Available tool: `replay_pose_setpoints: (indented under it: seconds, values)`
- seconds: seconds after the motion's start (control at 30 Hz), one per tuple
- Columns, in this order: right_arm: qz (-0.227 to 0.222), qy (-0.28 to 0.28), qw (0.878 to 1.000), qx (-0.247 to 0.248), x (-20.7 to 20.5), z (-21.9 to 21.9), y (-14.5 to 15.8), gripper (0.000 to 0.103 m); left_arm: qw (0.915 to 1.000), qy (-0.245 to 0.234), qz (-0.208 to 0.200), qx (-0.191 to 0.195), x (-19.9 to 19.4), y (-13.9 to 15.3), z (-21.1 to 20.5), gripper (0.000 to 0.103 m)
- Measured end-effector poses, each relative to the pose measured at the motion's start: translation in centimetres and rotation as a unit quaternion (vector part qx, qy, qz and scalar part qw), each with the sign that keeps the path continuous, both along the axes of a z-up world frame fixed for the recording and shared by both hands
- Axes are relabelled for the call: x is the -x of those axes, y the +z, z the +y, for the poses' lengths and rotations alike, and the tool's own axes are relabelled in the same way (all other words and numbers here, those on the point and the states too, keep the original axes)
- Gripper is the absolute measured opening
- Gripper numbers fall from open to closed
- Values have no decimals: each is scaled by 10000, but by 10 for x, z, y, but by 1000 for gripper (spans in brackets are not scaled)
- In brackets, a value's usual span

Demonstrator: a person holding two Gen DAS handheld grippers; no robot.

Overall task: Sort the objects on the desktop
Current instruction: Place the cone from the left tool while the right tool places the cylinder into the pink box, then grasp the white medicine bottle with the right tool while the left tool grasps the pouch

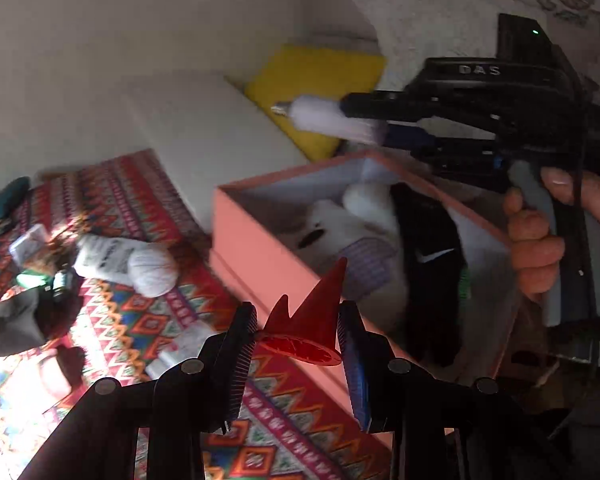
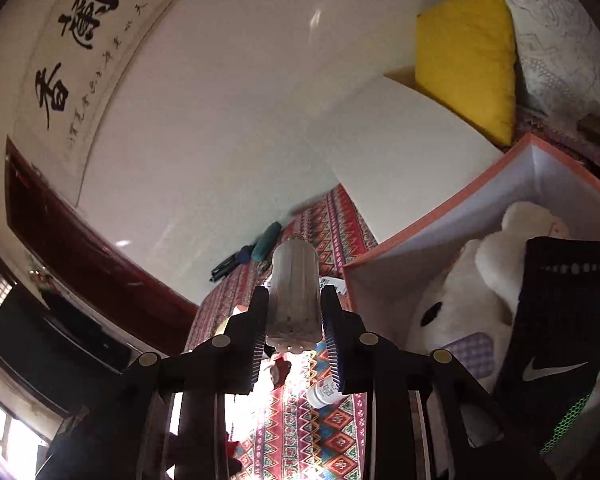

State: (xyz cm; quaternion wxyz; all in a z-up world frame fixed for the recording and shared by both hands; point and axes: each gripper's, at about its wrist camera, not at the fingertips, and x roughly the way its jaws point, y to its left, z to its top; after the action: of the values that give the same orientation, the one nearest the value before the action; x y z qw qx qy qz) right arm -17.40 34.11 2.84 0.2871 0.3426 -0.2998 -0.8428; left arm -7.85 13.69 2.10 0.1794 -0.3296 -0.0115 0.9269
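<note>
Left tool (image 1: 298,326) clenched on red toy (image 1: 312,320), right tool (image 2: 294,334) on blurred bottle (image 2: 294,292), base hidden.

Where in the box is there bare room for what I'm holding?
The pink box has a bare patch in its near-left corner, between its wall and the white plush. The right side is crowded by the black sock.

Left wrist cam tilted, close above pink box (image 1: 260,248), facing wall. Right wrist cam low, angled upward. Shared: box, yellow cushion (image 2: 468,56).
</note>
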Motion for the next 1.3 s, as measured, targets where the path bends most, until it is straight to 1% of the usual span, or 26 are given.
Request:
replay_pose_setpoints:
  seconds: [0.07,0.1,0.17,0.2,0.23,0.27,0.3,0.33,0.37,0.43,0.53,0.67,0.73,0.77,0.83,0.93,0.97,1.03,1.07,1.1,1.17,1.23,1.27,1.3]
  values:
    - [-20,-13,10000,62,3,10,-1,29,9997,-250,-16,48,11,-2,31,35]
    - [-33,-19,9999,98,5,15,-2,33,9994,-324,-54,61,17,-3,43,35]
    - [-87,-205,9996,179,8,25,-4,59,9988,-457,-146,88,27,-7,63,38]
    - [-76,-339,9991,249,7,31,-4,87,9987,-457,-165,121,30,-9,69,43]
    - [-36,-386,9988,305,6,36,-2,93,9987,-457,-183,154,33,-10,74,63]
    - [3,-430,9984,359,5,40,-1,94,9991,-375,-113,187,31,-9,74,75]
    - [38,-399,9984,394,6,42,2,94,9993,-294,-43,221,30,-9,73,80]
    - [64,-387,9983,424,6,42,3,94,9994,-213,25,253,29,-9,72,88]
    - [70,-366,9984,425,7,40,3,94,9996,-162,18,222,29,-9,67,92]
    - [55,-282,9987,410,8,32,3,94,9999,-59,5,159,28,-9,57,93]
    - [-6,-98,9993,362,9,16,1,94,9997,154,-98,177,26,-12,36,93]
    - [50,231,9996,135,7,-22,1,94,9973,577,-320,316,16,-30,-10,93]
    - [-24,504,9987,5,8,-52,-6,93,9933,859,-483,607,11,-44,-37,93]
    - [-81,656,9978,-56,8,-69,-11,93,9897,1045,-594,775,9,-52,-52,93]
    - [-198,960,9950,-177,10,-102,-20,92,9828,1355,-791,974,5,-68,-86,93]
    - [-724,1471,9859,-337,17,-158,-53,90,9714,1778,-1089,1135,2,-91,-136,93]
    - [-956,1603,9811,-506,20,-177,-67,89,9678,1900,-1170,1166,2,-98,-152,93]
    - [-1291,1802,9698,-1020,24,-210,-93,88,9634,2035,-1374,1076,7,-112,-180,93]
    - [-1391,1849,9640,-1312,25,-223,-104,87,9628,2034,-1474,995,9,-117,-191,93]
    - [-1486,1895,9572,-1603,26,-235,-115,86,9613,2051,-1549,994,12,-122,-200,93]
    - [-1426,1900,9436,-2307,25,-252,-124,86,9586,2075,-1652,1031,17,-129,-214,93]
    - [-1116,1706,9269,-3150,19,-260,-125,86,9577,2071,-1718,1025,22,-135,-224,93]
    - [-1047,1734,9193,-3375,18,-260,-128,87,9574,2080,-1773,928,25,-138,-228,93]
    - [-978,1760,9111,-3597,17,-261,-131,90,9580,2072,-1843,736,28,-140,-232,93]
